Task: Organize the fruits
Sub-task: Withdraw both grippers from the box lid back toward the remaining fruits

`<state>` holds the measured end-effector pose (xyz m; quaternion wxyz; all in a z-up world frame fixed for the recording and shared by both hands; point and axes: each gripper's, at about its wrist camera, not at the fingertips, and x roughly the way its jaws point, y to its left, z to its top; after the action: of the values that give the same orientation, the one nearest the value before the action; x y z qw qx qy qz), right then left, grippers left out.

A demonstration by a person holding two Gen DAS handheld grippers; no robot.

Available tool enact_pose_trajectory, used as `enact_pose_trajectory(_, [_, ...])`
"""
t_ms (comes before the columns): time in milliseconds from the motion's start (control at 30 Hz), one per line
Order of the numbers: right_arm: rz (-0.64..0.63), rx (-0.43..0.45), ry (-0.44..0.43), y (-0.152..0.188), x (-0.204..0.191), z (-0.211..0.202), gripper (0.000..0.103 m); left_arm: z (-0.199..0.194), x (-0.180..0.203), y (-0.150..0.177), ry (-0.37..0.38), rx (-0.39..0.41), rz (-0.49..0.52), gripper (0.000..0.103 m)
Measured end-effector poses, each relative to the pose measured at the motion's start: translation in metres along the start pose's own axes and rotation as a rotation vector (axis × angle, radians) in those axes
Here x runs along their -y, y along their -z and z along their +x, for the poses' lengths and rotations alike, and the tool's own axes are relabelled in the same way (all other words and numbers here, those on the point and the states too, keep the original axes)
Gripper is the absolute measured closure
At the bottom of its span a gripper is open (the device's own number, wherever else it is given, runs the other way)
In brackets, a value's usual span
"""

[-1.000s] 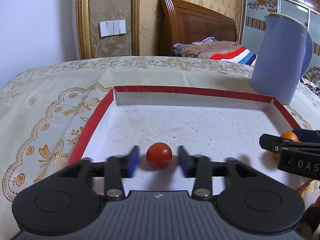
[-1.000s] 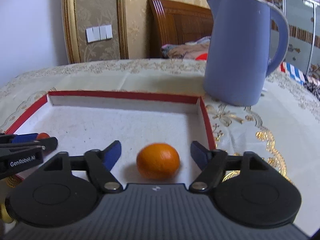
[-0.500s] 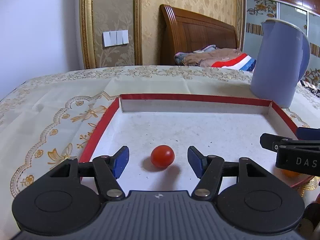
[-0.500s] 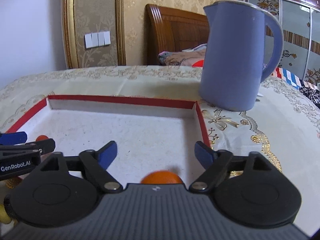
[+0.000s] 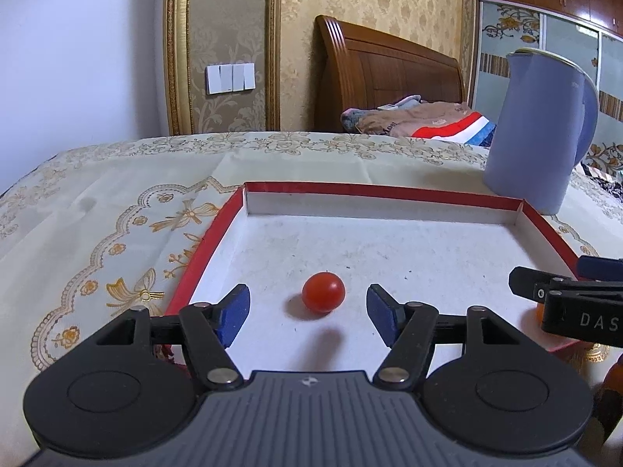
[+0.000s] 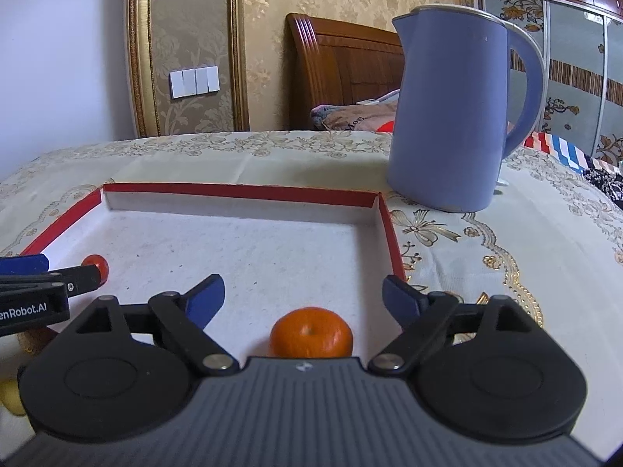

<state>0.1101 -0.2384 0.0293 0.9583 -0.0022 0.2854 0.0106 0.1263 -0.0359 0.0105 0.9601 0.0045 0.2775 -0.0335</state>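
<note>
A small red tomato lies on the white floor of the red-rimmed tray, near its front left. My left gripper hovers just in front of it. Its jaws are opening, and the blue pads stand clear of the tomato on both sides. An orange rests in the tray's front right corner. It sits close under my right gripper, which is open and does not touch it. Each view shows the other gripper's fingers at its edge.
A tall blue kettle stands on the embroidered tablecloth just behind the tray's right corner. A yellowish thing shows at the near left edge of the right wrist view. A bed headboard and wall lie beyond the table.
Both grippers have spread wider and drawn back a little. The left pads were close beside the tomato, and the orange lay between the right pads. Both fruits stay in the tray.
</note>
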Motion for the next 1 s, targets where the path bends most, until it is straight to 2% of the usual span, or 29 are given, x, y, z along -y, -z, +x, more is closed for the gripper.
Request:
enact_pose_trajectory(167, [0.022, -0.002, -0.008, 0.004, 0.004, -0.007, 0.01, -0.011, 0.0, 0.004, -0.007, 0.035, 0.008, 0.028])
enact_pose_trajectory(433, [0.037, 0.022, -0.028, 0.012, 0.008, -0.021, 0.009, -0.022, 0.002, 0.011, -0.001, 0.039, 0.032, 0.028])
enact_pose_trajectory(700, [0.045, 0.039, -0.047, 0.019, 0.01, -0.033, 0.009, -0.033, -0.007, 0.018, 0.011, 0.04, -0.005, 0.028])
enact_pose_trajectory(767, [0.037, 0.048, -0.038, 0.021, 0.009, -0.037, 0.006, -0.036, -0.009, 0.019, 0.011, 0.048, -0.007, 0.027])
enact_pose_trajectory(867, [0.047, 0.059, -0.035, 0.024, 0.011, -0.041, 0.005, -0.04, -0.008, 0.021, 0.008, 0.056, 0.0, 0.023])
enact_pose_trajectory(1000, [0.059, 0.059, -0.037, 0.024, 0.014, -0.042, 0.005, -0.045, -0.008, 0.024, 0.003, 0.066, 0.01, 0.023])
